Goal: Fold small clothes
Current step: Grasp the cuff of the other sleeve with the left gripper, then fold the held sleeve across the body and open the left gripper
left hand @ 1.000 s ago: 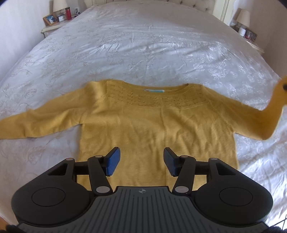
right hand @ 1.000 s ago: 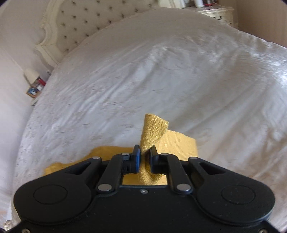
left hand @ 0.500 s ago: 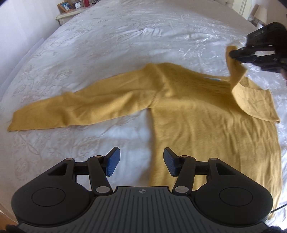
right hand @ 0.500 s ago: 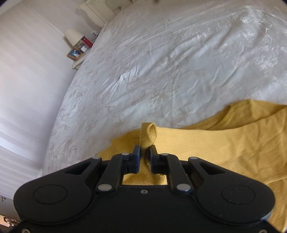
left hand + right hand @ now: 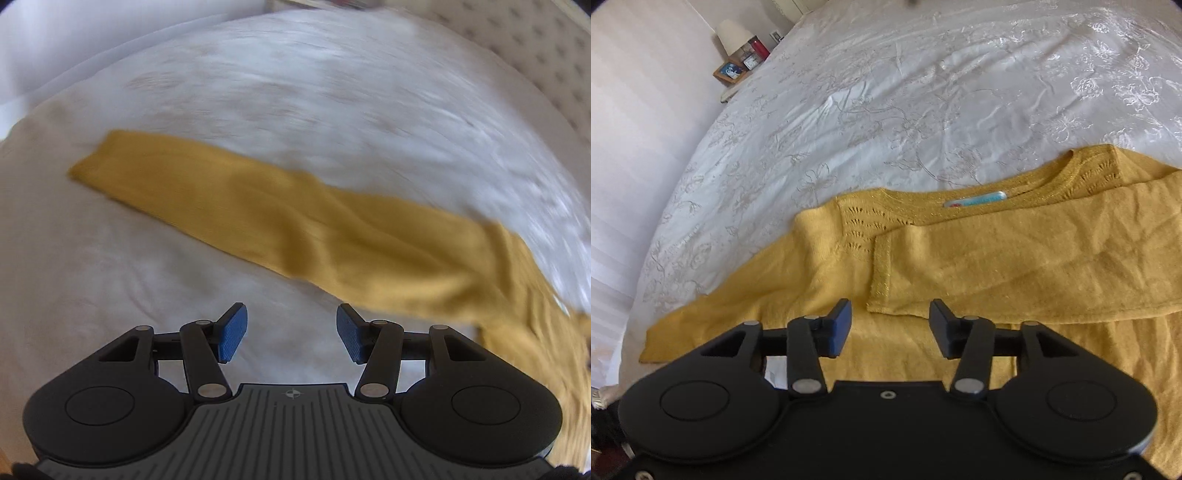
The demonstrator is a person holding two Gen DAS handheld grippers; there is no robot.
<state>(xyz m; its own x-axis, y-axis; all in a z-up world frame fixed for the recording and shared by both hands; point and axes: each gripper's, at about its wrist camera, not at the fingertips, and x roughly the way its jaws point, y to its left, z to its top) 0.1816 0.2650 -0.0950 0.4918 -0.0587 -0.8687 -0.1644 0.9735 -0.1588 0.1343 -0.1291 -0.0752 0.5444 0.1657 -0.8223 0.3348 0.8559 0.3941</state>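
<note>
A mustard-yellow knit sweater [image 5: 1052, 350] lies flat on the bed. In the right wrist view its right sleeve [image 5: 1015, 266] is folded across the chest, cuff just ahead of my right gripper [image 5: 890, 325], which is open and empty above the body. The left sleeve [image 5: 738, 302] stretches out flat to the left. In the blurred left wrist view that sleeve [image 5: 277, 218] runs diagonally ahead of my left gripper [image 5: 291, 332], which is open and empty over the bedspread, a short way short of the sleeve.
The white embroidered bedspread [image 5: 923, 92] covers the whole bed. A nightstand with a lamp [image 5: 733, 35], picture frame and small items stands at the far left by the wall. A tufted headboard [image 5: 535, 55] shows at the upper right of the left wrist view.
My right gripper laid the right sleeve across the chest and opened, letting it go. My left gripper swung left, from over the sweater's hem to facing the outstretched left sleeve.
</note>
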